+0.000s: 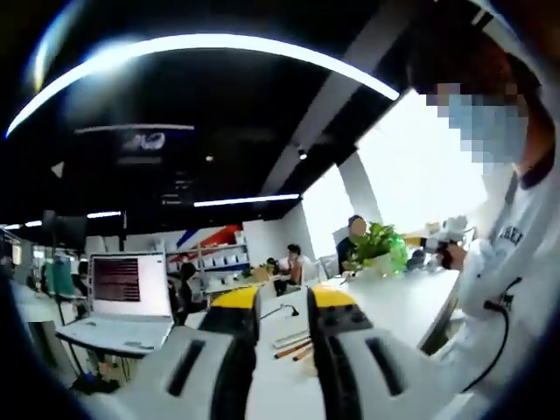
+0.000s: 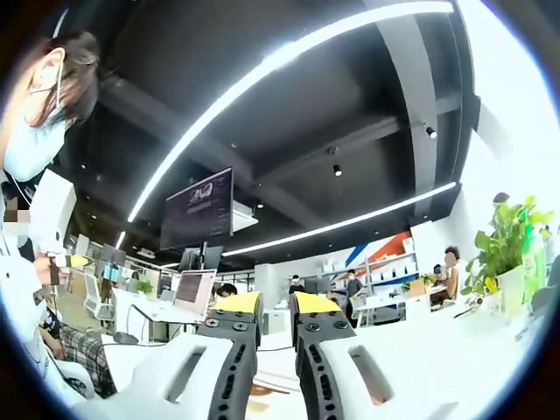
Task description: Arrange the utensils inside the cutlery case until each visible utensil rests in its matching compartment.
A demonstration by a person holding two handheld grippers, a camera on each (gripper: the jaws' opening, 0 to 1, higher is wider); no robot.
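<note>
Left gripper (image 1: 284, 311) gapes before slim brown-orange utensils (image 1: 293, 348)

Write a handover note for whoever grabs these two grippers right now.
Left gripper: yellow-tipped jaws a narrow gap apart, holding nothing, raised and aimed across the white table. Right gripper: the same, empty.
A few thin stick-like utensils, orange-brown and pale, lie loose on the table beyond the left jaws. The cutlery case can't be made out.
Done: nothing visible. Left: lower both grippers, find the case, sort every utensil.
</note>
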